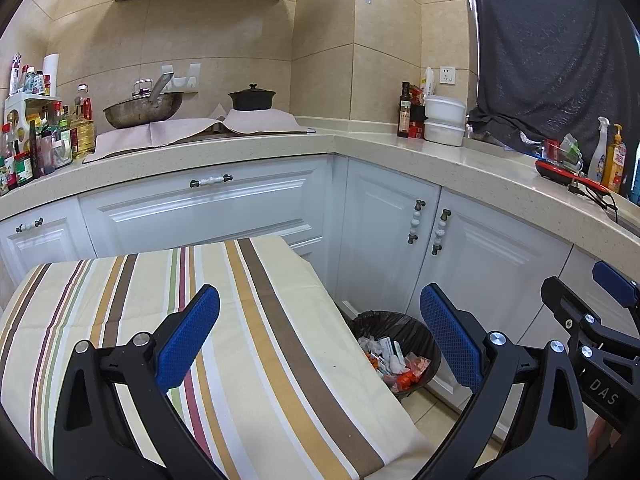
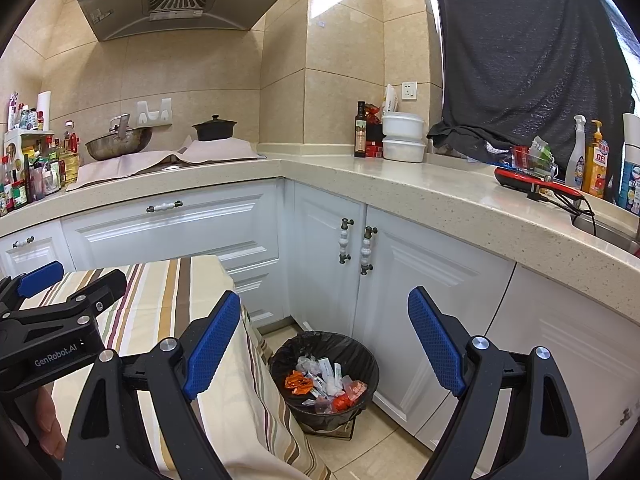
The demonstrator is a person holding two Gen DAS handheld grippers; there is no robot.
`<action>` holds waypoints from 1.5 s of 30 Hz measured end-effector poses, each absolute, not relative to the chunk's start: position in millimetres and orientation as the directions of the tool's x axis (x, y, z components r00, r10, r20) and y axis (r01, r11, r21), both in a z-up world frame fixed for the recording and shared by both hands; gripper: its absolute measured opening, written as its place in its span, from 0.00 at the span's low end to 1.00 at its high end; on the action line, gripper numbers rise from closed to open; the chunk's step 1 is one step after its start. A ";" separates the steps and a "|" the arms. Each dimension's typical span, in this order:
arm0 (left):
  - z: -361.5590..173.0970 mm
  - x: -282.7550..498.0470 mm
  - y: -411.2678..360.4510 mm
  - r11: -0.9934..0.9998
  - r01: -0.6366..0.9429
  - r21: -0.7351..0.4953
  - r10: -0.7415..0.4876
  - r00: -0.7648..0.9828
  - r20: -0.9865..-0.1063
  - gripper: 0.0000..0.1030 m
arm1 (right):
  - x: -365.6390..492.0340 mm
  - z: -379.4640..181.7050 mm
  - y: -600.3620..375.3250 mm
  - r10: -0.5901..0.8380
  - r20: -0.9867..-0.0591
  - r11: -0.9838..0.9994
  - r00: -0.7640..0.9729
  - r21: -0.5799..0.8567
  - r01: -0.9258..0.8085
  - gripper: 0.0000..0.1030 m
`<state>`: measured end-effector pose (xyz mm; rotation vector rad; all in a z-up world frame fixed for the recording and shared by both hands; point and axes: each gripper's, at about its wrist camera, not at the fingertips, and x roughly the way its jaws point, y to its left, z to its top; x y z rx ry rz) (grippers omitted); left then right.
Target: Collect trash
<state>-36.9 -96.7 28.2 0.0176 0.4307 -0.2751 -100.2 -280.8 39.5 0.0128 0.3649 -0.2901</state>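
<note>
Your left gripper (image 1: 320, 336): jaws spread wide, nothing between the blue pads, held over the striped tablecloth (image 1: 168, 320)
Your right gripper (image 2: 324, 344): jaws just as wide, holding nothing, aimed over the bin
Trash: wrappers (image 2: 320, 386), orange, red and white, lie inside the black-lined wastebasket (image 2: 288, 354)
Wastebasket: on the floor tiles, beside the table's corner, in front of the white cabinet doors (image 2: 328, 264)
</note>
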 end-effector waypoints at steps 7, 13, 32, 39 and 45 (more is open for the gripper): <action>30.4 -37.4 -97.2 0.962 0.268 -0.045 -0.262 0.874 -0.410 0.95 | -99.6 40.5 -279.9 -0.278 -0.351 0.959 0.894 -0.042 0.282 0.81; 31.2 -38.3 -97.3 0.963 0.265 -0.049 -0.262 0.875 -0.407 0.95 | -99.4 41.5 -280.7 -0.275 -0.349 0.960 0.896 -0.041 0.279 0.81; 34.3 -45.9 -104.6 0.949 0.312 -0.039 -0.304 0.879 -0.368 0.95 | -99.9 41.3 -281.0 -0.275 -0.349 0.960 0.896 -0.042 0.278 0.81; 38.8 -47.2 -104.8 0.952 0.305 -0.017 -0.292 0.892 -0.346 0.95 | -98.6 41.1 -281.5 -0.269 -0.351 0.961 0.897 -0.042 0.272 0.81; 31.1 -29.5 -93.9 0.960 0.279 -0.034 -0.268 0.874 -0.406 0.95 | -88.2 35.6 -279.8 -0.253 -0.369 0.966 0.895 -0.045 0.254 0.81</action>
